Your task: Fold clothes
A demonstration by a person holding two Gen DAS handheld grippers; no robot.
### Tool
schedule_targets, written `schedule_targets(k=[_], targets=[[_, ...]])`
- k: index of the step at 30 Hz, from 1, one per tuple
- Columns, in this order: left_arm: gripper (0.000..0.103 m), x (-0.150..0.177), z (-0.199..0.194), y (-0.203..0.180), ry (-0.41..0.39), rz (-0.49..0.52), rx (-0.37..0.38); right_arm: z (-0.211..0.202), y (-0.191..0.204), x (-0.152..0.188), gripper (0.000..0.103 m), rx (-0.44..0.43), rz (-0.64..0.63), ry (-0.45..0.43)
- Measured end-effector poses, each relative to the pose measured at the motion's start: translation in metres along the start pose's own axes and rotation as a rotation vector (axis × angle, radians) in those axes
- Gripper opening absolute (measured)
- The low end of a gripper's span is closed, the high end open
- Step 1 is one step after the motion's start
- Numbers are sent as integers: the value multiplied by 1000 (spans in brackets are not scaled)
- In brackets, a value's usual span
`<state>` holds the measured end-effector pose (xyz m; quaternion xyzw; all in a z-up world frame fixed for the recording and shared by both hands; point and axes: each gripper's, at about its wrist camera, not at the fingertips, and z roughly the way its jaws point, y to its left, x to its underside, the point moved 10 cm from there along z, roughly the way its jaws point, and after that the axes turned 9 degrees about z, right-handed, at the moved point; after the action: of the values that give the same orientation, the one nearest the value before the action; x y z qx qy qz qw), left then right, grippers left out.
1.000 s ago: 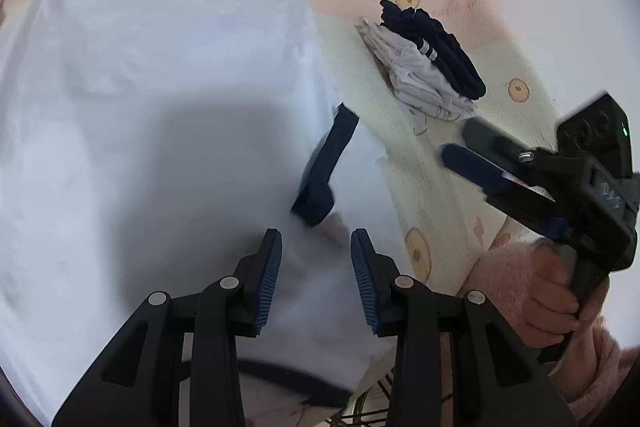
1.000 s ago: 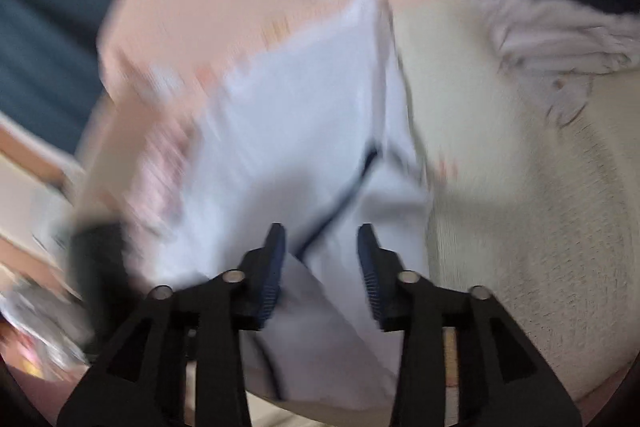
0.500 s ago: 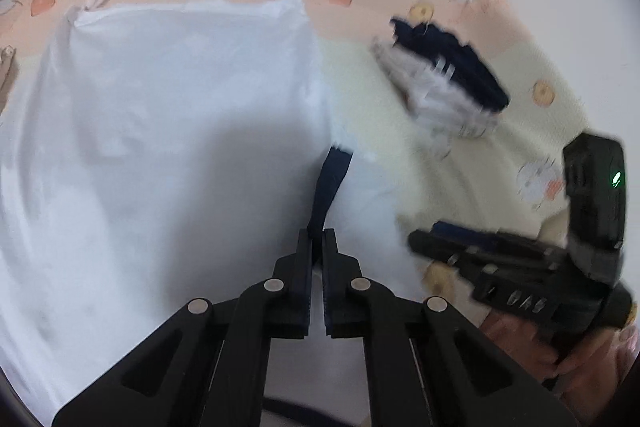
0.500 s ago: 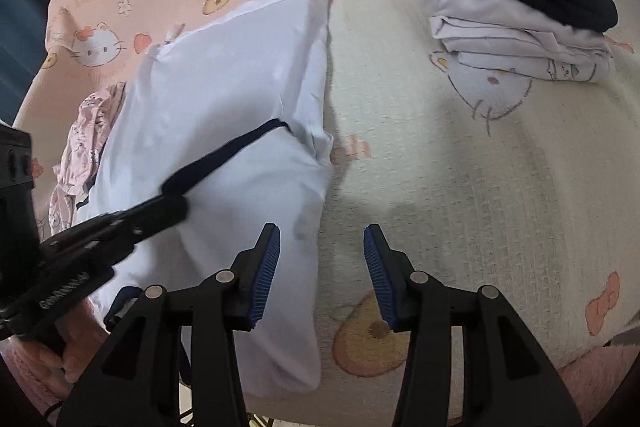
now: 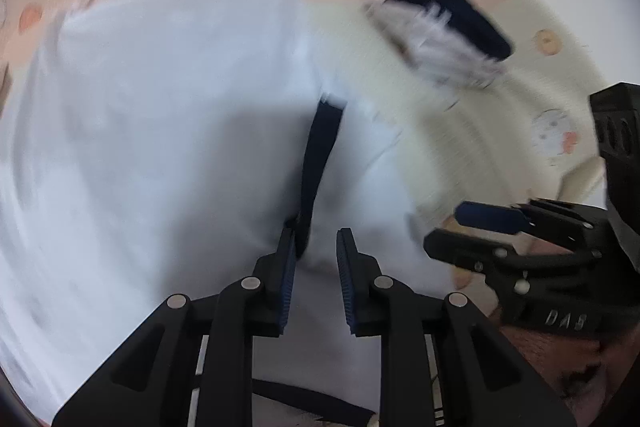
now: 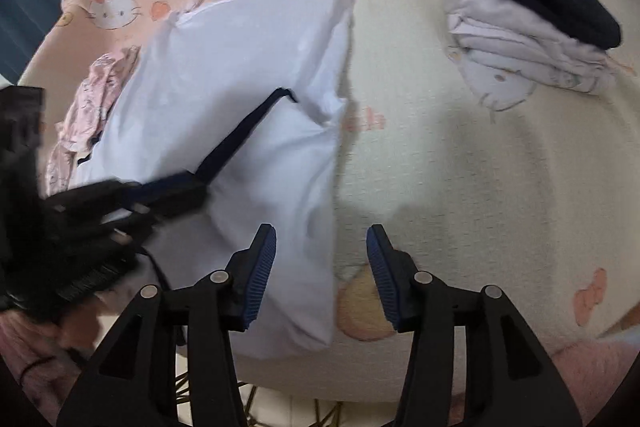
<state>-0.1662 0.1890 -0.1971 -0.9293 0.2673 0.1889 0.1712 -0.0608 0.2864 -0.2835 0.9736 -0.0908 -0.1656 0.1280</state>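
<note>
on a pink and cream cartoon-cat blanket (image 5: 460, 131), in the left wrist view, a white garment (image 5: 160, 115) lies spread across most of the frame, blurred by motion. a dark navy strap (image 5: 320, 155) runs down its right half toward the left gripper (image 5: 316, 247). the left gripper's jaws are opening; the lower end of the strap lies against the inner face of the left finger, and the gap to the other finger shows white cloth, so nothing is pinched. to the right, the right gripper (image 5: 472, 227) hovers beside the garment's edge, a hand showing below it. farther back sits a stack of folded clothes (image 5: 444, 27), dark on top, pale beneath.

in the right wrist view, the white garment (image 6: 240, 99) lies left of centre on the blanket (image 6: 480, 167), its right edge running down between the right gripper's (image 6: 322, 259) fingers. those jaws are opening, standing well apart with nothing clamped. the strap (image 6: 244, 131) crosses the garment diagonally to the left gripper (image 6: 176, 191), blurred at the left. a pink patterned cloth (image 6: 88, 107) lies beside the garment's left edge. the folded stack (image 6: 528, 27) sits well apart at the upper right.
</note>
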Motion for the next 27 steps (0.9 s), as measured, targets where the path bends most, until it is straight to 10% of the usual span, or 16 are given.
schedule_targets(k=[10,17,27], targets=[[22,2,-13,16,-17,-17,-80,20,-18,28,57,190,-18,129],[24,21,-29,34,-1,-97,-65,-4,-3,-4,57,118,32,-35],[41,76,-127,183,-92,-453,-210,6,60,-2,58,70,-38,13]])
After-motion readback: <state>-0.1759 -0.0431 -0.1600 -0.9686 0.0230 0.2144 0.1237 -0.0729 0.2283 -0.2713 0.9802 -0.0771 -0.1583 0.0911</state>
